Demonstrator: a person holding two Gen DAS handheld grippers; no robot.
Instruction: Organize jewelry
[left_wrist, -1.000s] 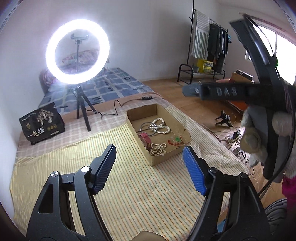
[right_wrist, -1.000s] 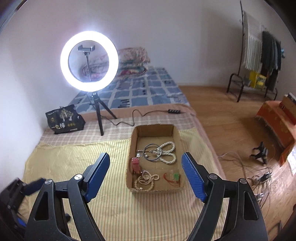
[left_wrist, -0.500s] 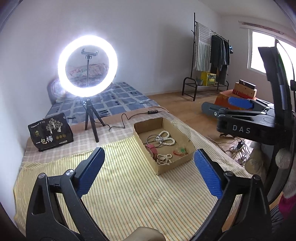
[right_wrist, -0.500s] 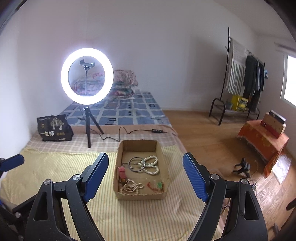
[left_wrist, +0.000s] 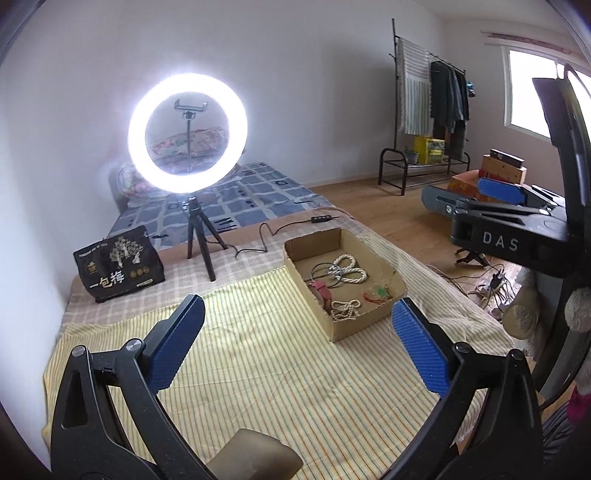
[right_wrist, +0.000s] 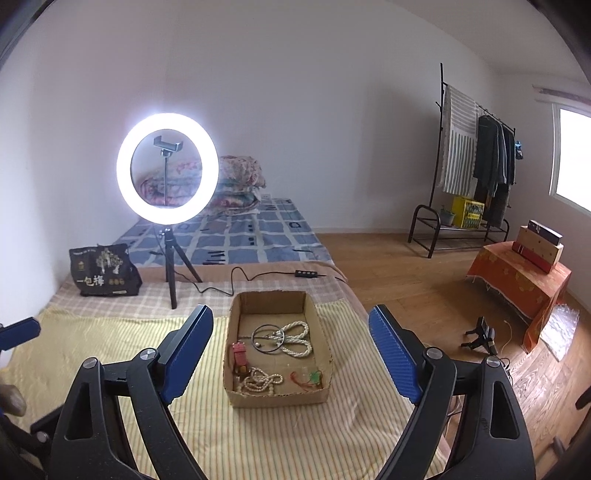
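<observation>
On striped cloth (right_wrist: 110, 354): box (right_wrist: 275, 398) holds all jewelry (right_wrist: 291, 341), likely already gathered. Both grippers, left (left_wrist: 295, 350) and right (right_wrist: 291, 354), wide open, empty, held above, clear of box.

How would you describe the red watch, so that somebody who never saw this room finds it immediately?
On the yellow striped cloth in front of the lit ring light sits an open cardboard box. The red watch lies along its left wall, between the black ring behind it and the pale bead string nearer the front. It is the only flat strap; its neighbours are beads, cords or hoops.
</observation>
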